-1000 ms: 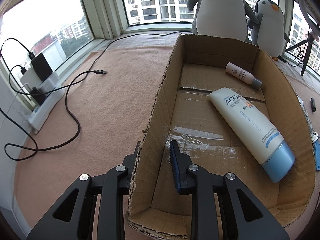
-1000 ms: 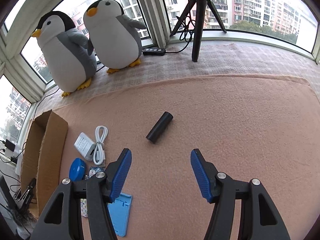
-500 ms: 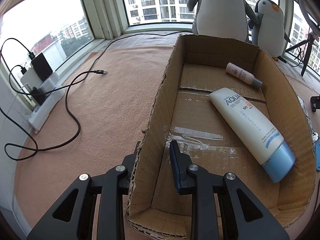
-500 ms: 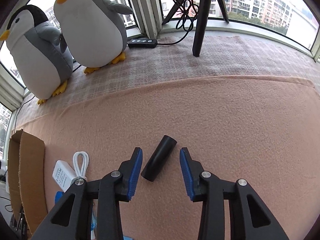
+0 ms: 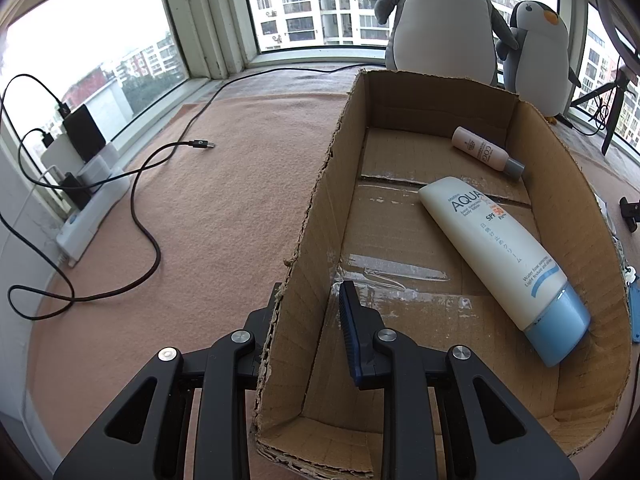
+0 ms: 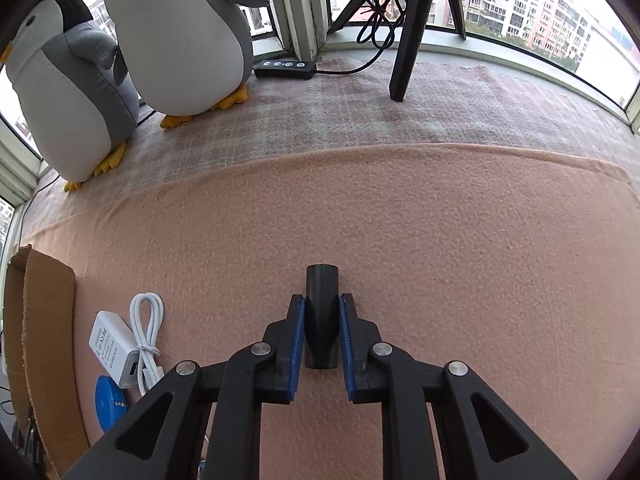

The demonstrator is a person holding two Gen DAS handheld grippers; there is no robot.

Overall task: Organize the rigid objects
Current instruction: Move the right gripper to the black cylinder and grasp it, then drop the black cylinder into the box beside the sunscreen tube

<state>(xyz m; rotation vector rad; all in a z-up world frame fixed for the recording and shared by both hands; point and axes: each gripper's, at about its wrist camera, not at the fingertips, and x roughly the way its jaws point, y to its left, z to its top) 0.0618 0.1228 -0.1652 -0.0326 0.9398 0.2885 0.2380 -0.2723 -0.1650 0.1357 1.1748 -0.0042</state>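
Note:
A black cylinder (image 6: 322,284) lies on the pink felt mat (image 6: 440,260). My right gripper (image 6: 322,300) points down at it; its jaws are closing and the blue pads (image 6: 298,332) press on both of its sides. In the left wrist view my left gripper (image 5: 310,292) is shut on the near left wall of an open cardboard box (image 5: 440,100), one finger outside, one inside. Inside the box lie a white and blue sunscreen tube (image 5: 492,248) and a small pink bottle (image 5: 480,150). The box's edge (image 6: 44,320) shows at the far left of the right wrist view.
A white charger (image 6: 112,348), a coiled white cable (image 6: 146,320) and a blue round object (image 6: 108,402) lie beside the box. Two plush penguins (image 6: 180,40) and a tripod leg (image 6: 412,28) stand by the window. Black cables (image 5: 140,184) and a power strip (image 5: 88,216) lie left of the box.
My right gripper moved forward and down over the black cylinder and narrowed from wide open until its pads touch the cylinder, which has turned in line with the fingers. The left gripper kept still.

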